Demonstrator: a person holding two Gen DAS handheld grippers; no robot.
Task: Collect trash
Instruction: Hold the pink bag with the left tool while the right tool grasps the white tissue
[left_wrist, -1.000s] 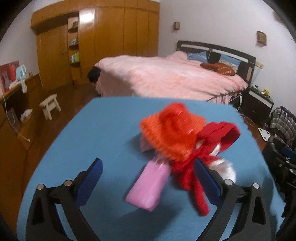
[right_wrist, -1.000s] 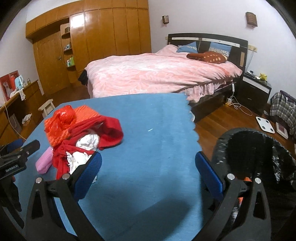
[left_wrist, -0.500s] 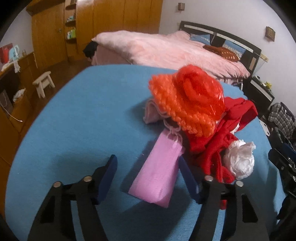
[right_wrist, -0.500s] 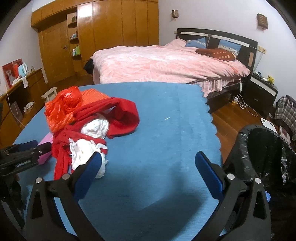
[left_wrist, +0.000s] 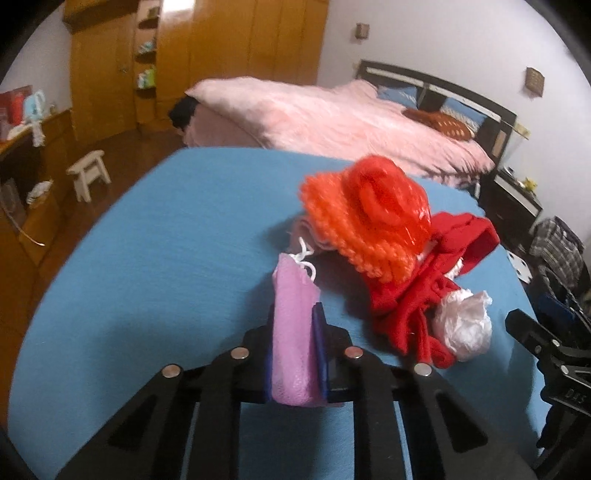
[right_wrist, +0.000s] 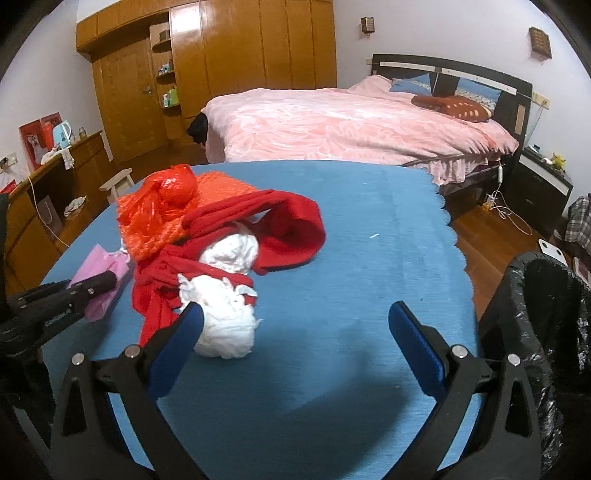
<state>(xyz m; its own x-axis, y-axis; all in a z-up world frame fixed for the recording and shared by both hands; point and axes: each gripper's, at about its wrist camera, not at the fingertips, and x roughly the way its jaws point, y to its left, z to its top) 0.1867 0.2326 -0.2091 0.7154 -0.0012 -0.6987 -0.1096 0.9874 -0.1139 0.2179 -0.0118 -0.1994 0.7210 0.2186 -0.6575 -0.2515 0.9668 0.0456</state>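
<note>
A heap of trash lies on the blue-covered table (left_wrist: 155, 258): an orange mesh bundle (left_wrist: 364, 221), a red cloth (left_wrist: 424, 295), crumpled white paper (left_wrist: 463, 325) and a pink mesh pouch (left_wrist: 293, 332). My left gripper (left_wrist: 295, 321) is shut on the pink pouch, its blue pads pressing both sides. In the right wrist view the pouch (right_wrist: 101, 273) sits at the left with the left gripper's finger on it. My right gripper (right_wrist: 291, 325) is open over the table, its left pad beside a white paper wad (right_wrist: 227, 325). A black-lined trash bin (right_wrist: 550, 321) stands at the right.
A pink-covered bed (right_wrist: 351, 125) lies beyond the table, with a dark nightstand (right_wrist: 539, 192) to its right. Wooden wardrobes (right_wrist: 221, 66) line the back wall. A small white stool (left_wrist: 88, 173) and a wooden sideboard (right_wrist: 48, 184) stand at the left. A white scale (right_wrist: 552, 251) lies on the floor.
My left gripper came down over the pink pouch and its jaws closed from wide open onto it. My right gripper shifted left toward the white wad, the bin sliding to the frame edge.
</note>
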